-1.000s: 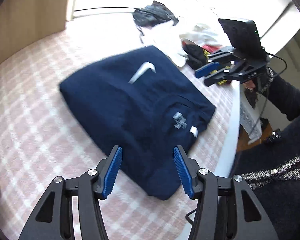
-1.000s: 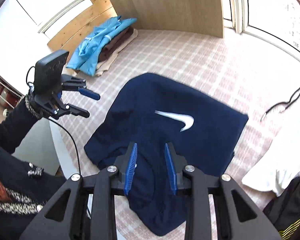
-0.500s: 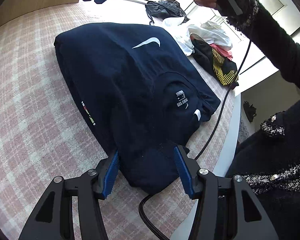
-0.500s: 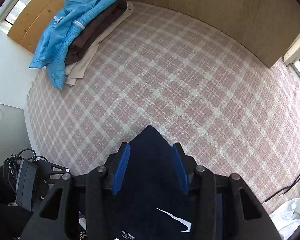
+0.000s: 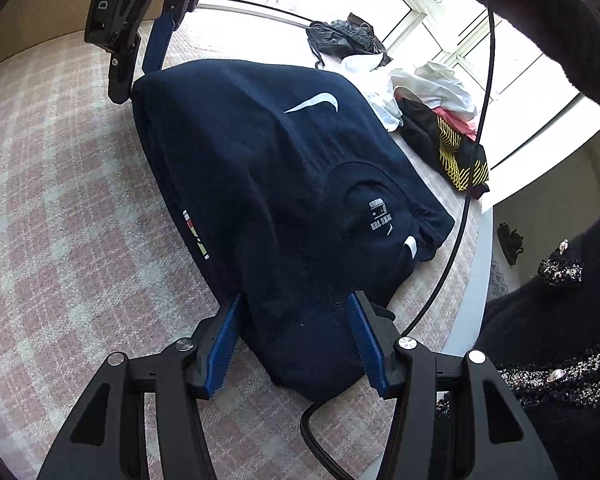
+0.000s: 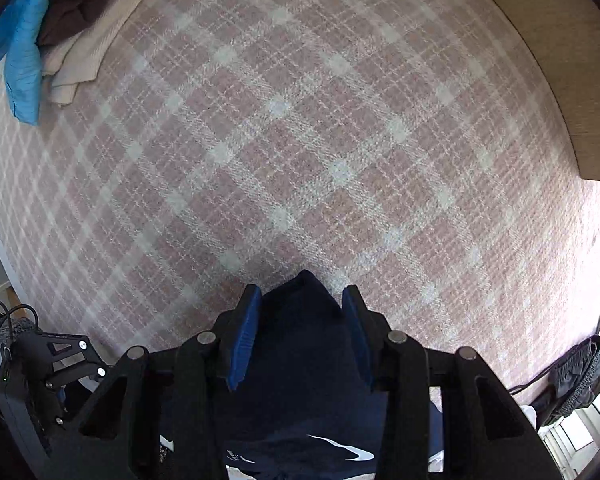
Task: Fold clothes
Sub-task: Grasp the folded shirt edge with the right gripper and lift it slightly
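The navy shirt (image 5: 268,184) lay folded on the plaid surface (image 5: 60,220). The left tool (image 5: 296,332) stood spread, its blue pads on both sides of the near corner of the shirt. The right tool (image 6: 302,324) was spread too, the far corner between its pads
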The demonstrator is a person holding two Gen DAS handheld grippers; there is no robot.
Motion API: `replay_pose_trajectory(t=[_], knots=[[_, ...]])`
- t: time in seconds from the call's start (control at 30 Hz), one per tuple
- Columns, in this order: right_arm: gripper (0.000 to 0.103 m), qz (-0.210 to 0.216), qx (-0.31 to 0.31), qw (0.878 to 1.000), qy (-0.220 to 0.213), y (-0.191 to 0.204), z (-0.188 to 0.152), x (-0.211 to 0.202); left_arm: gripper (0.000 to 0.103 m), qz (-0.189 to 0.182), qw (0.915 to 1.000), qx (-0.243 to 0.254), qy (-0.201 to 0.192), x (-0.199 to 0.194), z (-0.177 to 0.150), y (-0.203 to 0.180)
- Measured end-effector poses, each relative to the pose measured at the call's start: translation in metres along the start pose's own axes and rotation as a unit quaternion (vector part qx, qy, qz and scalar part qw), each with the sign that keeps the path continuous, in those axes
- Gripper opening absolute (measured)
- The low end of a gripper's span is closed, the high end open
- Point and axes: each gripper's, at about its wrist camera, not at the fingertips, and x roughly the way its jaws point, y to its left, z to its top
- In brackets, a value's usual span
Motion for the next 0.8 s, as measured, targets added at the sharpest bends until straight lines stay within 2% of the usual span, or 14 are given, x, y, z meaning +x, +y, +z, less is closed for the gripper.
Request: replay_pose_trajectory(t=[0.07, 0.17, 0.23, 0.3, 0.47, 0.6, 0.63, 0.7, 0.8], knots=[[0.013, -0.021, -0.017, 1.0, -0.002, 0.004, -0.006, 0.0, 0.052, -0.001, 1.0, -0.003, -0.002, 0.0, -0.002, 0.001], [0.011, -0.025, -0.021, 0.999, -0.018, 0.003, -0.013, -0.006, 0.052, -0.002, 1.0, 0.004, -0.008, 0.0, -0.003, 0.0], [0.011, -0.021, -0.006, 0.999, -0.035, -0.005, -0.015, -0.013, 0.048, -0.01, 0.9999, 0.008, -0.009, -0.001, -0.005, -0.001], [0.01, 0.004, 0.024, 0.999, -0.039, -0.018, -0.016, -0.008, 0.024, -0.029, 0.9995, 0.012, -0.001, 0.0, -0.007, -0.004], [0.015, 0.071, 0.065, 0.99, -0.103, -0.037, -0.028, -0.017, 0.024, -0.034, 0.9992, 0.019, 0.005, -0.004, -0.014, -0.008], [0.025, 0.151, 0.115, 0.964, -0.189, -0.067, -0.066, -0.06, 0.024, -0.028, 0.9993, 0.026, 0.003, -0.011, -0.017, -0.01], [0.025, 0.151, 0.116, 0.962, -0.199, -0.069, -0.077, -0.065, 0.024, -0.027, 0.9992, 0.028, 0.003, -0.014, -0.017, -0.011], [0.025, 0.129, 0.102, 0.967, -0.195, -0.065, -0.097, -0.064, 0.024, -0.026, 0.999, 0.036, 0.007, -0.017, -0.018, -0.015], [0.02, 0.138, 0.097, 0.97, -0.178, -0.055, -0.11, -0.042, 0.024, -0.029, 0.9984, 0.045, 0.018, -0.016, -0.02, -0.02]])
